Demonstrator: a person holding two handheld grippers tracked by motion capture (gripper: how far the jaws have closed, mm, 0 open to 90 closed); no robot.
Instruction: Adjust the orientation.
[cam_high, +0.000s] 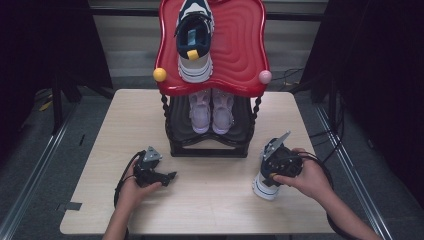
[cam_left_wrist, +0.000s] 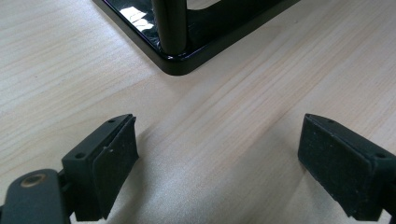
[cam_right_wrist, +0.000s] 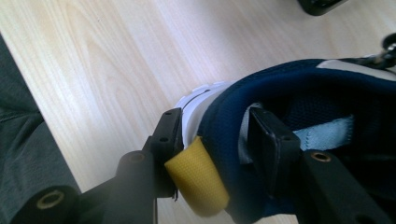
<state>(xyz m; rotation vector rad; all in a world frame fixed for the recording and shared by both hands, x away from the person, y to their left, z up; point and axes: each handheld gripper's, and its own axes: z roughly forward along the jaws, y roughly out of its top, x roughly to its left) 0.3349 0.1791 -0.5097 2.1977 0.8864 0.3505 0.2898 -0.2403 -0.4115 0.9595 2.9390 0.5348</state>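
A navy and white sneaker (cam_high: 263, 189) stands on the wooden table (cam_high: 210, 205) at the front right. My right gripper (cam_high: 274, 167) comes down over its heel. In the right gripper view the right gripper (cam_right_wrist: 212, 135) straddles the navy heel collar (cam_right_wrist: 224, 126): one jaw is outside against the white heel, the other inside the shoe. A thin gap shows at the inner pad, so it is open around the heel. A yellow pull tab (cam_right_wrist: 198, 177) hangs between the jaws. My left gripper (cam_high: 167, 177) rests on the table at the front left, open and empty (cam_left_wrist: 217, 154).
A shoe rack with a red wavy top shelf (cam_high: 240, 45) and black base (cam_high: 210, 150) stands mid-table; its corner (cam_left_wrist: 177, 60) lies just ahead of the left gripper. A matching navy sneaker (cam_high: 194, 45) sits on top, and pink shoes (cam_high: 211, 110) sit on the lower shelf.
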